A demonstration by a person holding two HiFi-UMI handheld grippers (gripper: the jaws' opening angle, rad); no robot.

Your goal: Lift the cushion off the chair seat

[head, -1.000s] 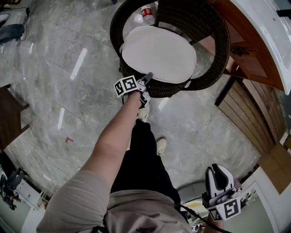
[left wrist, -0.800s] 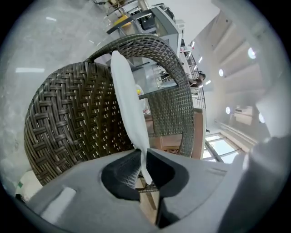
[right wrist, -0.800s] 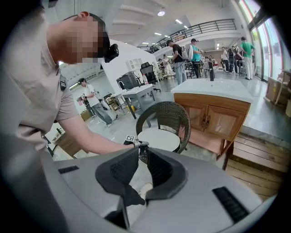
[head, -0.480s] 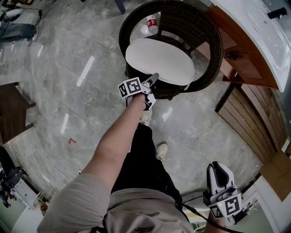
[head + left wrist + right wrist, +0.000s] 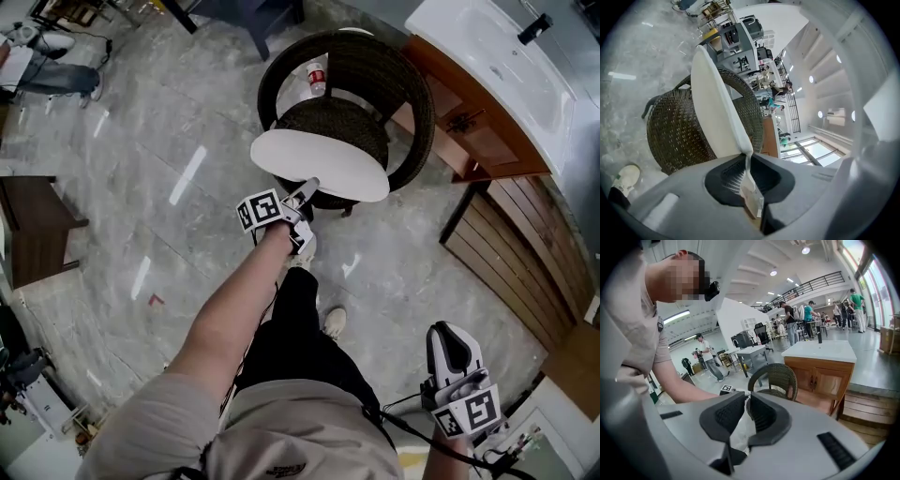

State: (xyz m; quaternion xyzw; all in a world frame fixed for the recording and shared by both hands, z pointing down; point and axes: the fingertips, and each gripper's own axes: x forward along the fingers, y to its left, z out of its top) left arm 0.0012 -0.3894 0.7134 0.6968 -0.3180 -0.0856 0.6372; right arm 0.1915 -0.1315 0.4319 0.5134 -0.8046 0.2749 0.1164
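Bright, even light — fisheye-warped edges.

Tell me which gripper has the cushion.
The left gripper: its jaws, which have just been closing, pinch the near edge of the white cushion above the wicker chair. The right gripper is empty, far from the chair.

Cushion [image 5: 323, 161] off the seat, held by its near edge.
The cushion is an off-white, flat, rounded pad, tilted and hanging over the front of the chair [image 5: 417, 98]. Its thin edge is pinched in the left gripper [image 5: 305, 192], whose jaws have just been closing on it. The chair is a dark woven wicker tub with a curved back, standing upright on the floor. Its round woven seat [image 5: 333, 122] shows bare behind the pad. Contact between the pad's far edge and the chair cannot be determined.
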